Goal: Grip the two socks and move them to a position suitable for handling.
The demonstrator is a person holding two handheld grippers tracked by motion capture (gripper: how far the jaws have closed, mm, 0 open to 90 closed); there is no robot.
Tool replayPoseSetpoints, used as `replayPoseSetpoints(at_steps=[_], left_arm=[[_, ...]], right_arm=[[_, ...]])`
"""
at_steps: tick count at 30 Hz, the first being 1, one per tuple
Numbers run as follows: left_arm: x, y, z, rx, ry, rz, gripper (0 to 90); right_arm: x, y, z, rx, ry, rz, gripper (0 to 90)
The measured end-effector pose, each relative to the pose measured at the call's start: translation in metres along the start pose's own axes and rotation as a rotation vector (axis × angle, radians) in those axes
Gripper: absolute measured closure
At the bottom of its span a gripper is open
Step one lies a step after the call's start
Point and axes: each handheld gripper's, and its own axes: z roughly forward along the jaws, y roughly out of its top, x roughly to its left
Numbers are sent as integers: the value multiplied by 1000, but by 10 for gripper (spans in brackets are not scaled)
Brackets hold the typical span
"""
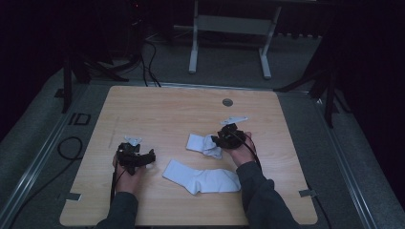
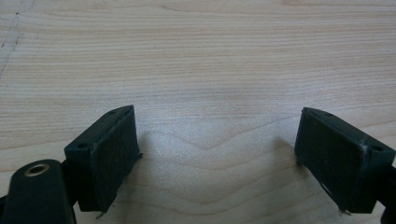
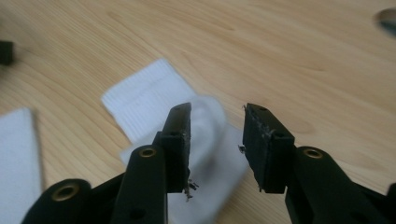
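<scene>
Two white socks lie on the wooden table (image 1: pixel 157 109). One sock (image 1: pixel 200 180) is spread out flat near the front, between the person's forearms. The other sock (image 1: pixel 204 144) (image 3: pixel 149 95) is crumpled just beyond it. My right gripper (image 1: pixel 224 139) (image 3: pixel 217 140) hovers over the crumpled sock's bunched end, jaws parted, pads not pressing on the cloth. An edge of the flat sock (image 3: pixel 18 154) shows at the left of the right gripper view. My left gripper (image 1: pixel 138 155) (image 2: pixel 217 149) rests at the left over bare wood, jaws wide apart with nothing between them.
A round cable hole (image 1: pixel 228 102) (image 3: pixel 387 18) sits in the tabletop near its far edge. Bare wood stretches across the table's far half and left side. Behind the table stand a grey metal frame (image 1: pixel 229 28) and dark tripod legs; a cable (image 1: pixel 69 148) loops on the floor at left.
</scene>
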Motion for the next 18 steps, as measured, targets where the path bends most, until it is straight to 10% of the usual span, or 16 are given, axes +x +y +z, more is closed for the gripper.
replayPoseSetpoints(at_steps=[7,18], left_arm=[[0,0,0,0,0,0,133],[0,0,0,0,0,0,133]], right_arm=[[-3,0,23,83,23,24,648],[23,-10,36,153,113,-125,839]])
